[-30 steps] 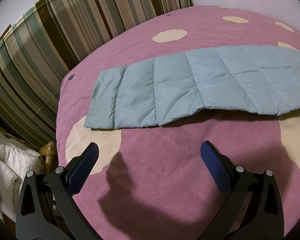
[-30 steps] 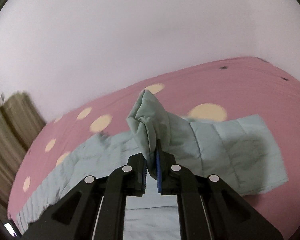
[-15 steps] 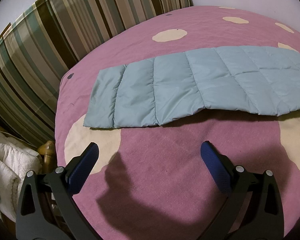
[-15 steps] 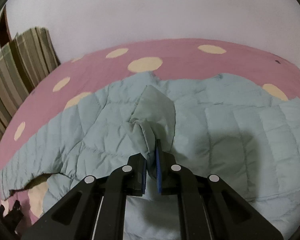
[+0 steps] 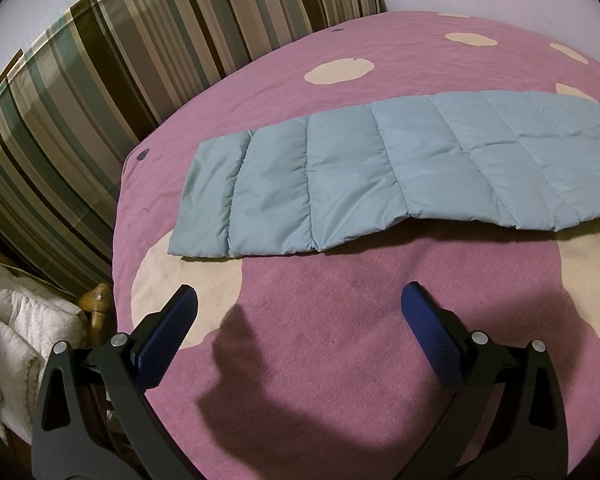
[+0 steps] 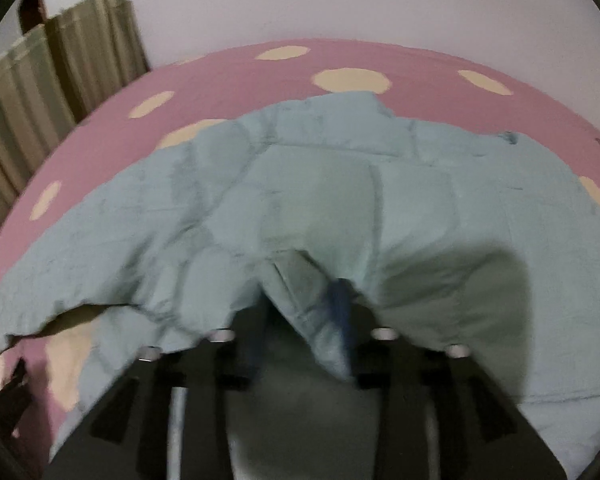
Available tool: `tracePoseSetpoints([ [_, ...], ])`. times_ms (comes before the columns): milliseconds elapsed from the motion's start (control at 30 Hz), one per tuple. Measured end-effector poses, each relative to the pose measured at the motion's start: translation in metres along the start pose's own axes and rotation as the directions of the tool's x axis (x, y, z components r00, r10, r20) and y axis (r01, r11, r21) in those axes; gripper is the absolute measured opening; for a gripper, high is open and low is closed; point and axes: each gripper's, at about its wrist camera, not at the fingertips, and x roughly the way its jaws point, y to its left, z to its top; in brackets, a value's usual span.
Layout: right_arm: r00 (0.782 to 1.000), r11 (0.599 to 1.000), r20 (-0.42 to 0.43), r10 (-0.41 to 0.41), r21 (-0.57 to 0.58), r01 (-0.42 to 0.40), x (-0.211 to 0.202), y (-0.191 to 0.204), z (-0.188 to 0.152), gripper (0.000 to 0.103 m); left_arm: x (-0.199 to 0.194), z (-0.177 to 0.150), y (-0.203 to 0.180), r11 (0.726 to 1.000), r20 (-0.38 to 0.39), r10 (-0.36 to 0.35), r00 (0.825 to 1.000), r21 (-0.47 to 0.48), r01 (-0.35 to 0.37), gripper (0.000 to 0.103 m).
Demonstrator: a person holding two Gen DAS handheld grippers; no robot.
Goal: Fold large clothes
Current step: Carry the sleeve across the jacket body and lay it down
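A light blue quilted puffer jacket [image 6: 340, 200] lies spread on a pink bed cover with cream dots [image 6: 228, 80]. One sleeve [image 5: 360, 184] lies flat across the bed in the left wrist view. My left gripper [image 5: 298, 312] is open and empty, over the cover a little short of the sleeve. My right gripper [image 6: 300, 328] sits low over the jacket with a fold of fabric [image 6: 312, 320] between its fingers. The view is blurred and the fingers seem wider apart than before. Whether they still pinch the fold is unclear.
Striped cushions [image 5: 100, 92] stand along the left side of the bed; they also show in the right wrist view [image 6: 60, 80]. White folded bedding [image 5: 16, 332] and a wooden bedpost knob [image 5: 96, 300] lie past the bed's left edge. A plain pale wall [image 6: 340, 0] is behind.
My right gripper has swung down with the held fold and laid it over the jacket body; its fingers look to have parted. The left gripper and the sleeve have not moved.
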Motion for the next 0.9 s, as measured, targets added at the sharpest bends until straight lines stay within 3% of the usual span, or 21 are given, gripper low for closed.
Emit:
tracePoseSetpoints([
  [33, 1.000, 1.000, -0.001, 0.027, -0.006, -0.027, -0.003, 0.002, -0.002, 0.055, 0.000, 0.000, 0.000, 1.000, 0.000, 0.001, 1.000, 0.001, -0.001, 0.101],
  [167, 0.991, 0.991, -0.012, 0.131, -0.038, -0.131, -0.032, 0.008, -0.013, 0.055, 0.000, 0.001, 0.001, 1.000, 0.003, 0.008, 1.000, 0.006, -0.008, 0.101],
  [300, 0.984, 0.986, 0.060, 0.170, -0.010, -0.169, -0.081, -0.019, -0.020, 0.054, -0.001, 0.001, 0.000, 1.000, 0.002, 0.006, 1.000, 0.006, -0.006, 0.101],
  [400, 0.985, 0.993, 0.142, 0.098, 0.058, -0.107, -0.117, -0.072, -0.021, 0.038, -0.001, 0.002, 0.000, 1.000, 0.002, 0.008, 1.000, 0.007, -0.008, 0.101],
  [433, 0.985, 0.993, 0.160, 0.061, 0.089, -0.076, -0.125, -0.092, -0.022, 0.030, -0.001, 0.002, 0.001, 1.000, 0.003, 0.010, 1.000, 0.009, -0.010, 0.101],
  [500, 0.984, 0.982, 0.173, -0.045, 0.188, 0.011, -0.136, -0.148, -0.024, 0.024, -0.001, 0.002, 0.001, 1.000, 0.004, 0.013, 1.000, 0.013, -0.013, 0.101],
  [567, 0.977, 0.939, 0.160, -0.144, 0.333, 0.084, -0.139, -0.213, -0.031, 0.023, -0.001, 0.001, 0.001, 1.000, 0.006, 0.020, 1.000, 0.017, -0.020, 0.101],
  [667, 0.967, 0.892, 0.096, -0.235, 0.416, 0.176, -0.128, -0.266, -0.046, 0.023, -0.001, 0.001, 0.000, 0.999, 0.010, 0.032, 0.999, 0.027, -0.033, 0.101],
  [800, 0.984, 0.875, -0.006, -0.179, 0.457, 0.162, -0.090, -0.296, -0.067, 0.022, -0.003, 0.003, -0.004, 0.998, 0.016, 0.050, 0.999, 0.039, -0.051, 0.101],
  [900, 0.986, 0.886, -0.004, -0.167, 0.439, 0.151, -0.078, -0.294, -0.075, 0.022, -0.003, 0.003, -0.005, 0.997, 0.018, 0.056, 0.998, 0.044, -0.057, 0.101],
])
